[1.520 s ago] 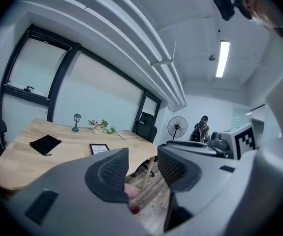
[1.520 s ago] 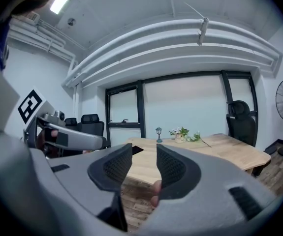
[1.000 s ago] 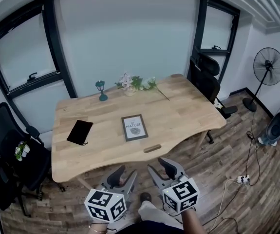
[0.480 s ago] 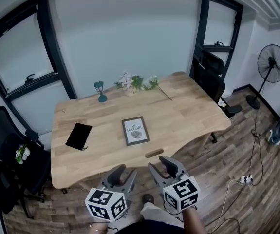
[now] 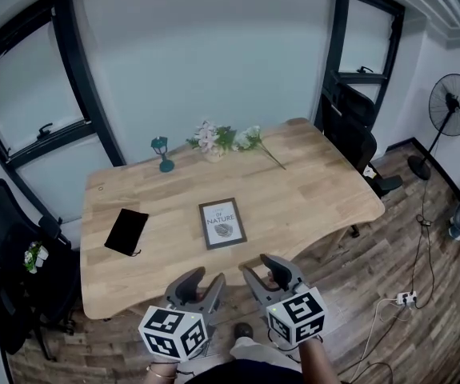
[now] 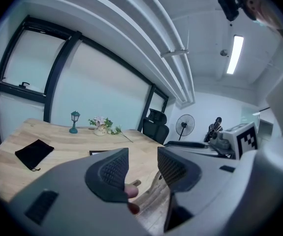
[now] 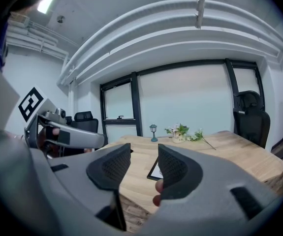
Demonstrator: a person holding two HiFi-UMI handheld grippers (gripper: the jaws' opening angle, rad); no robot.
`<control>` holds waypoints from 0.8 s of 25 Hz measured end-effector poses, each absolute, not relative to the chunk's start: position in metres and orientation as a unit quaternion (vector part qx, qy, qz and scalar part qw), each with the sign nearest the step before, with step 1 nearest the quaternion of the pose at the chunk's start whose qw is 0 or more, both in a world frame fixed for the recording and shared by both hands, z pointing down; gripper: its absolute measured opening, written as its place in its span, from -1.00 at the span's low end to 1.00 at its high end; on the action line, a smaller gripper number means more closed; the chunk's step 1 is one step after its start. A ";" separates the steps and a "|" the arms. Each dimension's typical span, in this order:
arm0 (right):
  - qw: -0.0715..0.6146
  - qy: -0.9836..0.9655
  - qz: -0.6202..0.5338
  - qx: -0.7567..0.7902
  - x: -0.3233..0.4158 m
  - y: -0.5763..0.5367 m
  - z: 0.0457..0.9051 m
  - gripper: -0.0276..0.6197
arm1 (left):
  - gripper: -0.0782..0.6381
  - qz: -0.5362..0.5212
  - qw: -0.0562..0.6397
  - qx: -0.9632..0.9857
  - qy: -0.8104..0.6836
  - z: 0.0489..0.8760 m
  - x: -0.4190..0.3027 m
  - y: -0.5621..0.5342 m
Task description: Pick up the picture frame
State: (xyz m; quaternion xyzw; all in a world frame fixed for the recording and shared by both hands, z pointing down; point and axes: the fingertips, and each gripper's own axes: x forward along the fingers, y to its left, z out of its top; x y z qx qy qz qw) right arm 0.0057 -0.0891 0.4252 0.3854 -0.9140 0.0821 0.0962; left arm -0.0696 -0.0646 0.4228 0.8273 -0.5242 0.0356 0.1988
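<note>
Left gripper (image 5: 200,281): released, jaws apart, nothing between them; only table and floor show through the gap in the left gripper view. Right gripper (image 5: 268,272): released, jaws apart, nothing gripped; in the right gripper view the frame (image 7: 155,170) shows partly through the gap, well beyond the jaw tips. Both grippers are held side by side at the near edge of the table (image 5: 310,190), left at 9 o'clock of right; neither touches the frame. The frame lies flat near the table centre, at 12 o'clock from the grippers; a black pouch (image 5: 126,231) lies at its 9 o'clock, apart; a small lamp (image 5: 162,154) stands at its 11 o'clock; flowers (image 5: 223,139) lie at its 12 o'clock, near the far edge. A fan (image 5: 452,106) stands on the floor at 2 o'clock of the table.
</note>
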 end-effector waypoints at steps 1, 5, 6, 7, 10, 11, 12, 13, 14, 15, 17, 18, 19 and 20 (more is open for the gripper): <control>0.097 -0.914 0.083 0.384 0.006 -0.094 0.426 -0.45 | -0.29 0.035 0.199 0.827 -0.525 0.423 -0.070 -0.070; 0.100 -0.916 0.088 0.380 0.004 -0.113 0.429 -0.45 | -0.29 0.037 0.201 0.823 -0.529 0.423 -0.071 -0.088; 0.101 -0.916 0.088 0.378 0.003 -0.118 0.429 -0.45 | -0.29 0.037 0.202 0.822 -0.531 0.423 -0.072 -0.093; 0.102 -0.917 0.089 0.376 0.002 -0.123 0.429 -0.45 | -0.29 0.037 0.203 0.820 -0.533 0.424 -0.074 -0.098; 0.107 -0.919 0.088 0.369 0.001 -0.137 0.431 -0.45 | -0.29 0.038 0.208 0.815 -0.539 0.426 -0.076 -0.110; 0.108 -0.920 0.088 0.366 0.000 -0.141 0.431 -0.45 | -0.29 0.038 0.210 0.813 -0.541 0.427 -0.076 -0.114; 0.110 -0.921 0.087 0.364 0.000 -0.145 0.432 -0.45 | -0.29 0.038 0.212 0.812 -0.543 0.429 -0.077 -0.117; 0.112 -0.921 0.087 0.362 -0.001 -0.149 0.434 -0.45 | -0.29 0.038 0.214 0.810 -0.545 0.430 -0.077 -0.120; 0.115 -0.922 0.088 0.360 -0.002 -0.154 0.435 -0.45 | -0.29 0.039 0.216 0.808 -0.547 0.432 -0.077 -0.123; 0.117 -0.922 0.088 0.358 -0.002 -0.158 0.437 -0.45 | -0.29 0.039 0.217 0.806 -0.549 0.433 -0.078 -0.127; 0.119 -0.923 0.090 0.353 -0.004 -0.166 0.439 -0.45 | -0.29 0.040 0.220 0.803 -0.553 0.435 -0.079 -0.134; 0.121 -0.924 0.090 0.351 -0.005 -0.170 0.440 -0.45 | -0.29 0.039 0.221 0.801 -0.556 0.437 -0.080 -0.137; 0.123 -0.925 0.089 0.349 -0.005 -0.173 0.441 -0.45 | -0.29 0.040 0.221 0.798 -0.559 0.438 -0.081 -0.139; 0.125 -0.925 0.087 0.347 -0.004 -0.175 0.442 -0.45 | -0.29 0.040 0.220 0.795 -0.563 0.439 -0.081 -0.141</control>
